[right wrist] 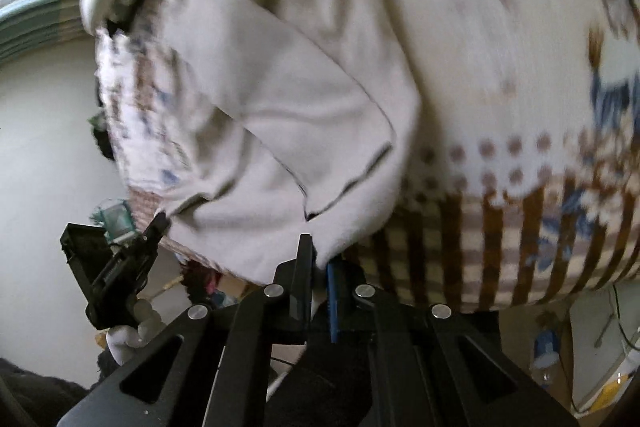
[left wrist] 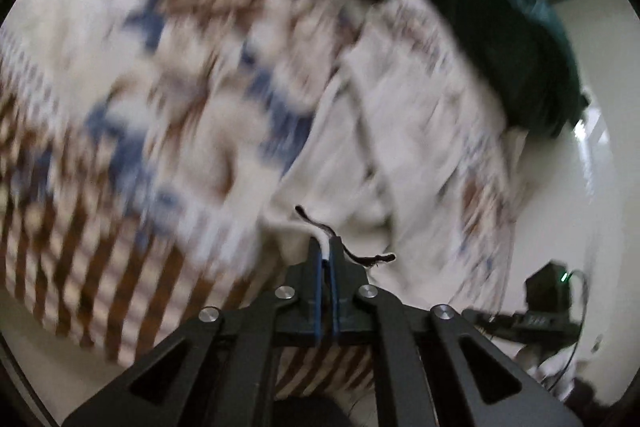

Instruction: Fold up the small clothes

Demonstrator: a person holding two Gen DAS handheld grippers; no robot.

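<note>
A cream knitted sweater (left wrist: 180, 107) with blue and brown patterning and a brown-striped hem hangs lifted in front of both cameras, blurred. My left gripper (left wrist: 326, 247) is shut on a pale edge of it, and a dark thread (left wrist: 360, 257) trails from the pinch. In the right wrist view the sweater (right wrist: 500, 67) fills the frame, its plain cream inner side (right wrist: 280, 107) folded toward me. My right gripper (right wrist: 320, 255) is shut on the lower edge of that cream fold. The left gripper (right wrist: 158, 223) shows at the far left, at another corner of the cloth.
A dark teal garment (left wrist: 500, 27) lies at the upper right on the white table (left wrist: 580, 187). A black device with a green light (left wrist: 548, 291) sits at the right. A white-gloved hand (right wrist: 128, 339) holds the left gripper. Small clutter (right wrist: 552, 351) lies lower right.
</note>
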